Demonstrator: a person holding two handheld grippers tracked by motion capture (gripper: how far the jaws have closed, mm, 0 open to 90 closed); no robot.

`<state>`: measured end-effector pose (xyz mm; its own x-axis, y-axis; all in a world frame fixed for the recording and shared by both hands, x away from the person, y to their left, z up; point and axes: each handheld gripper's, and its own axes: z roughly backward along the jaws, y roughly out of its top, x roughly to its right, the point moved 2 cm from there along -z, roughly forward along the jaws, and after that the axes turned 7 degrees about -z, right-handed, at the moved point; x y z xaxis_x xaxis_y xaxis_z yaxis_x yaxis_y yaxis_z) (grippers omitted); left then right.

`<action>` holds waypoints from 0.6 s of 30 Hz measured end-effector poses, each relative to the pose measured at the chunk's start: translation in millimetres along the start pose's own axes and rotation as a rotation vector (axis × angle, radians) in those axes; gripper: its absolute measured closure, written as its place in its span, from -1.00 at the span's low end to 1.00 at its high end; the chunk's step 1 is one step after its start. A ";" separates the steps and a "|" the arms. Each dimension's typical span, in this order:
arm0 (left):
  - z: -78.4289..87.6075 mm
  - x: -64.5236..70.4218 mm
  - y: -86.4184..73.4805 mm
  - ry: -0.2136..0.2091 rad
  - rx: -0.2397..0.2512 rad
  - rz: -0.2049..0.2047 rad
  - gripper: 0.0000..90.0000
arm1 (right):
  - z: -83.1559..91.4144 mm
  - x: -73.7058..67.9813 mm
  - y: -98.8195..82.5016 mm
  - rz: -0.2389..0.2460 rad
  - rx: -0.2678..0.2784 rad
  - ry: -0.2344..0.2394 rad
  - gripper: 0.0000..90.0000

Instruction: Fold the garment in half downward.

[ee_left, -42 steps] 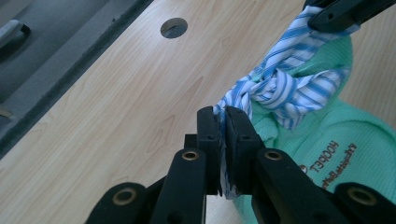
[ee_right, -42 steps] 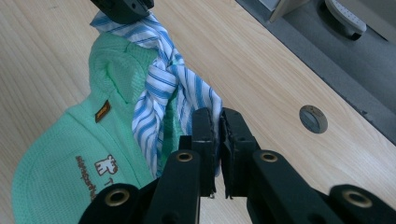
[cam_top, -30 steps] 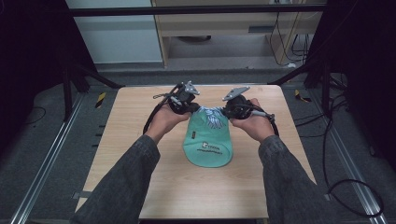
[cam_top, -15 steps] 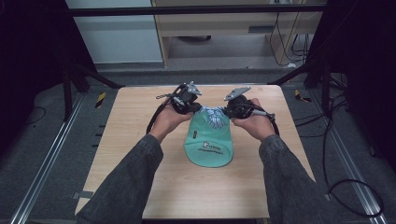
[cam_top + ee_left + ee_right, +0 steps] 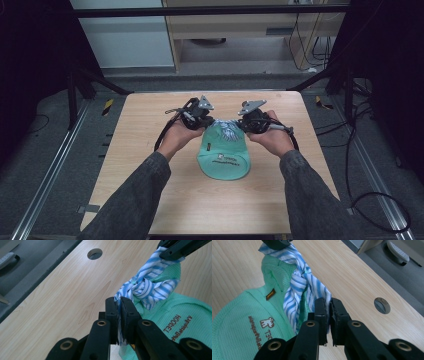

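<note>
A lab or test workspace, not a home. A plain light-wood table [image 5: 150, 150] with round cable holes [image 5: 94, 253] stands on grey carpet. Black metal frame struts [image 5: 95, 80] rise beside the table's far corners, and a silver rail [image 5: 45, 175] runs along the floor to its left. Loose black cables [image 5: 380, 200] trail on the floor to its right. Behind the table sits a light wooden cabinet [image 5: 240, 30] with more wires [image 5: 305, 35].

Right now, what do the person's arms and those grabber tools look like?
Both arms wear dark grey sleeves. Each hand carries a black tool: the left gripper and the right gripper each have a grey three-cornered plate on top and a black cable trailing off. Up close, the fingers are flat black bars with round brass-coloured rivets.
</note>
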<state>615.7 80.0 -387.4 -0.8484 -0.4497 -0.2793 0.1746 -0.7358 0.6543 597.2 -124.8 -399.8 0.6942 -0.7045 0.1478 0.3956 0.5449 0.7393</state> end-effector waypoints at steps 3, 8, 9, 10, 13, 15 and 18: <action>1.8 4.8 -2.9 -0.002 0.009 -0.001 0.89 | 1.4 -2.3 -2.5 0.003 0.003 0.001 0.88; 0.9 12.5 -6.0 -0.004 0.010 0.003 0.89 | 2.1 -6.6 -11.0 0.002 0.004 0.012 0.88; 0.8 13.8 -6.4 -0.003 0.011 0.004 0.89 | 2.5 -7.3 -12.5 0.004 0.002 0.010 0.88; 1.1 15.9 -7.1 -0.004 0.010 0.002 0.89 | 2.9 -7.8 -13.5 0.003 0.003 0.012 0.88; 2.1 20.8 -9.3 -0.003 0.009 0.000 0.89 | 4.5 -11.8 -18.3 0.010 -0.001 0.017 0.88; 3.6 25.5 -11.6 -0.009 0.013 0.002 0.89 | 5.0 -13.1 -19.2 0.014 0.001 0.016 0.88; 6.6 31.0 -14.9 -0.015 0.014 -0.005 0.89 | 7.7 -17.4 -22.4 0.028 0.003 0.019 0.87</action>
<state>583.5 80.3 -401.2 -0.8570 -0.4377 -0.2721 0.1628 -0.7308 0.6629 571.7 -128.3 -413.8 0.7163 -0.6801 0.1559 0.3743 0.5631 0.7368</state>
